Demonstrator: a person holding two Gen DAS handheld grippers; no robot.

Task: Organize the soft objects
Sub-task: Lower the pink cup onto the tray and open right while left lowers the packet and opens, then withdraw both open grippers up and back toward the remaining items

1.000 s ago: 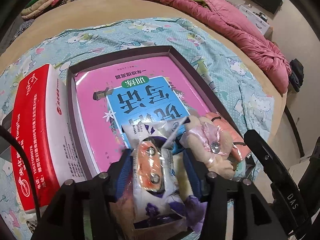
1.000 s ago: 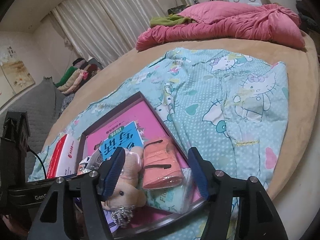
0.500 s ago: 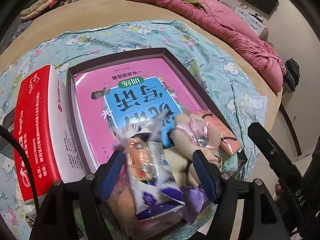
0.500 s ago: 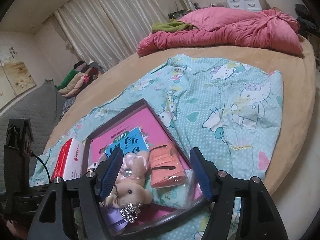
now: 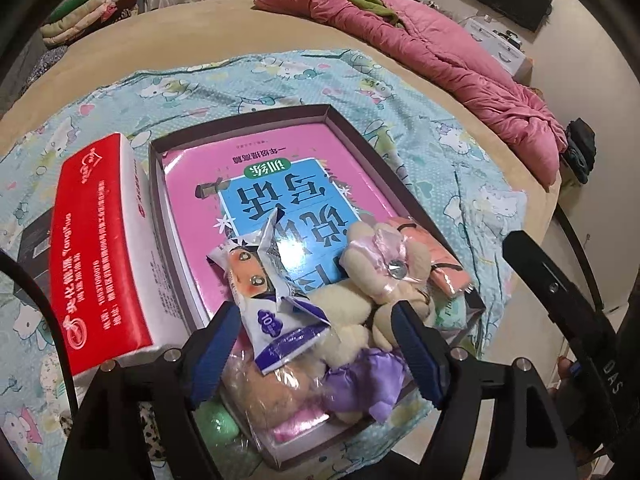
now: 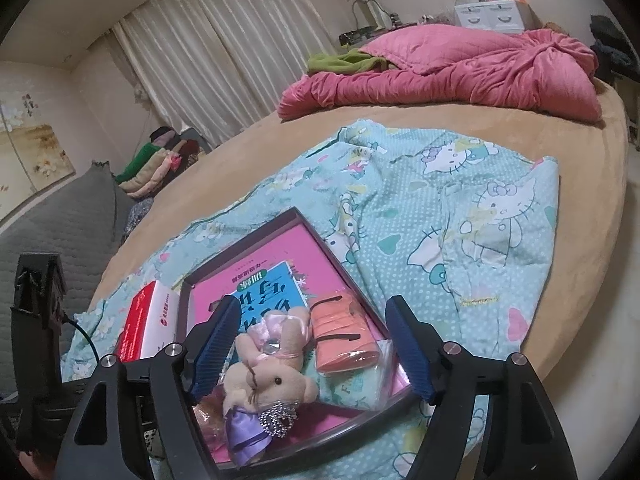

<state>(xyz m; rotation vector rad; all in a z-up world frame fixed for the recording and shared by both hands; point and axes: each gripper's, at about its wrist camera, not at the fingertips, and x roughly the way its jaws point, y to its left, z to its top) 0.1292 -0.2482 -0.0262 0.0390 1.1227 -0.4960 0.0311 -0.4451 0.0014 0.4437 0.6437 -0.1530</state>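
Bed (image 6: 580,184) scene: tan mattress with a cartoon sheet (image 5: 420,136) spread on it, tray (image 5: 240,124) sitting on the sheet.

Left gripper (image 5: 316,344): jaws opening, wide apart, nothing pinched. Packet (image 5: 272,300) lies loose between the fingers, no pad on it. Under and just ahead of the tips: a bagged soft bundle in tan and pink (image 5: 272,400), plush (image 5: 384,276) to the right of the packet, book (image 5: 276,184) flat on the tray floor beyond. Red-and-white box (image 5: 100,256) left of the gripper, outside the tray, touching its wall.

Right gripper (image 6: 310,348): jaws also opening, empty. Plush (image 6: 268,372) between the tips, untouched; orange pouch (image 6: 344,336) just right of it, also in the tray.

Far side: pink quilt (image 6: 460,72) bunched at the bed edge, folded clothes (image 6: 160,164) stacked far left.

Status, my read: small soft items are all piled in the tray's near end, both tools clear of them. Placing looks mostly done. Left, maybe: tidy the pile, deal with the box. Quilt and clothes may be out of scope; can't tell.
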